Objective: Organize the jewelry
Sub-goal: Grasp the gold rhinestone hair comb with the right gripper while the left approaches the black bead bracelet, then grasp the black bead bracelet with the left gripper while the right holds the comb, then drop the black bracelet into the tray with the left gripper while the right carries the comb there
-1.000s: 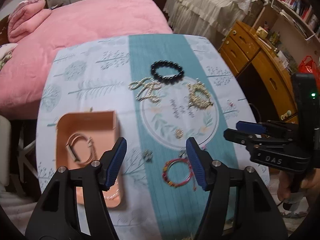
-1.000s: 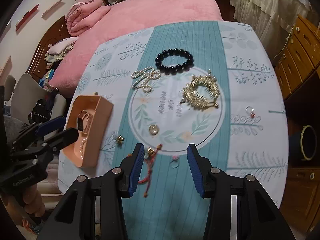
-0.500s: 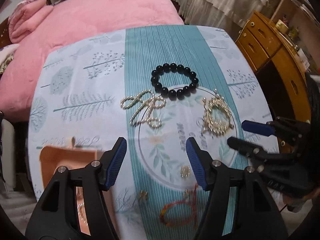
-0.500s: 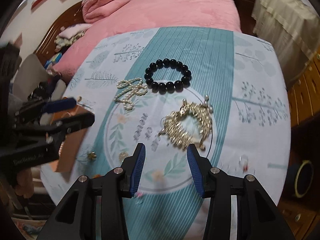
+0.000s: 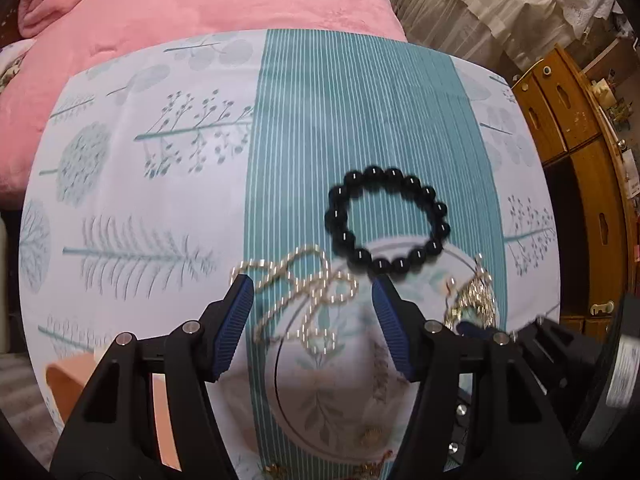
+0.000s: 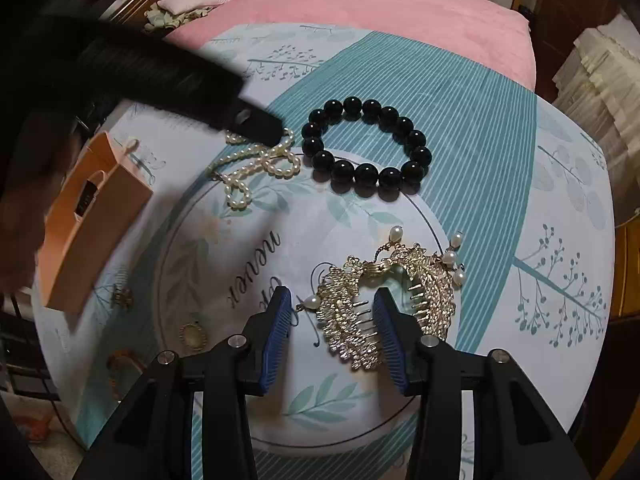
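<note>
My left gripper (image 5: 312, 286) is open, its blue pads either side of a tangled pearl necklace (image 5: 308, 292) on the table. A black bead bracelet (image 5: 386, 222) lies just beyond it. My right gripper (image 6: 332, 306) is open around the left part of a gold hair comb (image 6: 384, 300) with pearl drops. The right wrist view also shows the pearl necklace (image 6: 256, 168), the black bracelet (image 6: 366, 144) and the left gripper (image 6: 256, 122) over the pearls. A peach jewelry box (image 6: 88, 220) stands at the left.
The round table has a teal and white printed cloth (image 5: 160, 160). Small gold brooches (image 6: 194, 336) and an earring (image 6: 122, 298) lie near the front left. A pink bed (image 5: 180, 4) is behind the table; wooden drawers (image 5: 580, 160) stand on the right.
Both grippers have moved forward and down across the table. The left now brackets the pearl necklace; the right now brackets the gold comb. Both stay open.
</note>
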The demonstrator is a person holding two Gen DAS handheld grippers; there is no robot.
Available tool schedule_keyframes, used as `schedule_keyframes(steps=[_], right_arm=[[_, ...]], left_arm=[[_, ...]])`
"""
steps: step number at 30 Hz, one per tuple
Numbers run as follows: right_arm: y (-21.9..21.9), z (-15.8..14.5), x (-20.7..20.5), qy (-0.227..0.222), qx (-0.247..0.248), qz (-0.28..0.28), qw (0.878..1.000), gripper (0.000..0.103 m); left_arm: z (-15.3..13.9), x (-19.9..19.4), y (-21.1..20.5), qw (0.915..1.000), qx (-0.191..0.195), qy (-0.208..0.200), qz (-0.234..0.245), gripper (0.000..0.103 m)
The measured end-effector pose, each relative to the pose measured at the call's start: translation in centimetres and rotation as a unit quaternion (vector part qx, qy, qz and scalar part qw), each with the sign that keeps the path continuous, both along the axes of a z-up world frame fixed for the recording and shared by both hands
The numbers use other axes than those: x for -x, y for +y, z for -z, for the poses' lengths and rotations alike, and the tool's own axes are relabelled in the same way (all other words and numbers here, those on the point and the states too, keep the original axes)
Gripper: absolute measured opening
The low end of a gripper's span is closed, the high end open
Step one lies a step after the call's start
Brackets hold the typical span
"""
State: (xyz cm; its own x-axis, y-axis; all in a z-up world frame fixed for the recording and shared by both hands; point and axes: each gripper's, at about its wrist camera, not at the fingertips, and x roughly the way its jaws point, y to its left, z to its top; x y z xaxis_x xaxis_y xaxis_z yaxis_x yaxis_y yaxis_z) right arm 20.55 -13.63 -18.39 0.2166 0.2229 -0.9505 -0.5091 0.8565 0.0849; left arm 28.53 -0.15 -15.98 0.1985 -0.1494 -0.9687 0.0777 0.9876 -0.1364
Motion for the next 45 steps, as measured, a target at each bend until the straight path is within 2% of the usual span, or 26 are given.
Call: schedule_keyframes(steps=[2,4,7,12,14,18,20,22,26,34,39,45], right_arm=[[0.1,0.2,-0.1,-0.008,0.008,-0.008,1.000,0.028],[0.1,0.3,-0.2,-0.007,0.005,-0.006,1.000,0.028],[-0.6,0.4,-0.8,-0.012,0.012,0.033,0.999,0.027],[-2.9,0.9,-2.9,-0.009,-0.004,0.118,0.993,0.027],[-3.6,1.1,-3.6,-0.006,-0.009,0.146,0.989,0.027],[-4.1,1.4,-4.4,-0.001,-0.019,0.173,0.985,0.027],[-4.5,1.4,-4.5,-0.001,-0.019,0.178,0.984,0.027],[-5.2,1.3,-4.6,0.001,-0.022,0.184,0.983,0.027],[-5.6,0.0,-3.7,0.003,-0.025,0.194,0.981,0.027],[-6.1,-3.0,-2.3,-0.011,-0.037,0.200,0.979,0.027],[-5.8,-6.2,-0.7,-0.023,-0.050,0.198,0.979,0.027],[-3.3,-10.6,2.2,-0.039,-0.061,0.183,0.981,0.027]], left_arm=[[0.7,-1.3,-0.2,0.9999,0.005,0.013,0.005,0.059],[1.3,-2.4,-0.5,0.9997,0.003,0.022,0.011,0.059],[2.1,-3.7,-1.3,0.9992,-0.011,0.024,0.028,0.059],[3.2,-5.2,-2.4,0.9979,-0.023,0.032,0.052,0.056],[3.3,-5.8,-3.2,0.9965,-0.043,0.021,0.069,0.047],[3.3,-6.5,-4.5,0.9936,-0.065,0.017,0.091,0.036],[3.2,-6.6,-5.5,0.9914,-0.069,0.018,0.110,0.012],[3.2,-6.7,-6.1,0.9902,-0.074,0.023,0.116,0.012],[3.0,-6.3,-6.1,0.9927,-0.058,0.031,0.101,0.012],[-1.6,-2.6,-4.0,0.9973,-0.006,-0.005,0.073,0.012],[-6.2,1.8,-2.3,0.9969,0.009,-0.035,0.070,0.012],[-12.4,8.0,2.8,0.9961,0.019,-0.068,0.052,0.012]])
